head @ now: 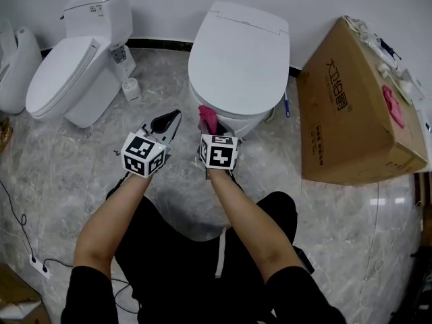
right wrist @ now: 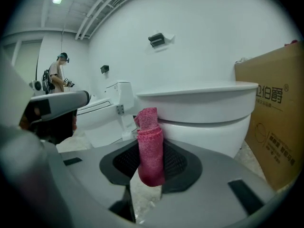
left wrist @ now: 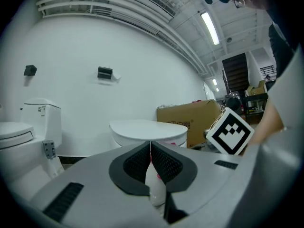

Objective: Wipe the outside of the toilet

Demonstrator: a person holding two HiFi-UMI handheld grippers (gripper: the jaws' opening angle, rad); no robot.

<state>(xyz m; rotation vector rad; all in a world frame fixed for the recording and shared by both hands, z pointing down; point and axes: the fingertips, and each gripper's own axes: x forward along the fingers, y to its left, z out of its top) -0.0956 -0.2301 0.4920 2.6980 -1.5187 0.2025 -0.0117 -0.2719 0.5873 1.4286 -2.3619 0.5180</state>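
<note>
The white toilet (head: pixel 237 61) stands at the centre of the head view with its lid down. My right gripper (head: pixel 204 127) is shut on a folded pink cloth (head: pixel 208 118), which sits at the front of the bowl just under the rim. The right gripper view has the cloth (right wrist: pixel 150 146) upright between the jaws, with the toilet bowl (right wrist: pixel 209 115) close behind it; I cannot tell whether they touch. My left gripper (head: pixel 169 121) is shut and holds nothing, a little left of the bowl and above the floor. Its jaws meet in the left gripper view (left wrist: pixel 150 145), pointing at the toilet (left wrist: pixel 147 131).
A second white toilet (head: pixel 73 69) stands at the left with a small white holder (head: pixel 131 88) beside it. A large cardboard box (head: pixel 347 106) lies right of the toilet. A cable and socket (head: pixel 37 265) lie on the marble floor. A person (right wrist: pixel 58 75) stands far off.
</note>
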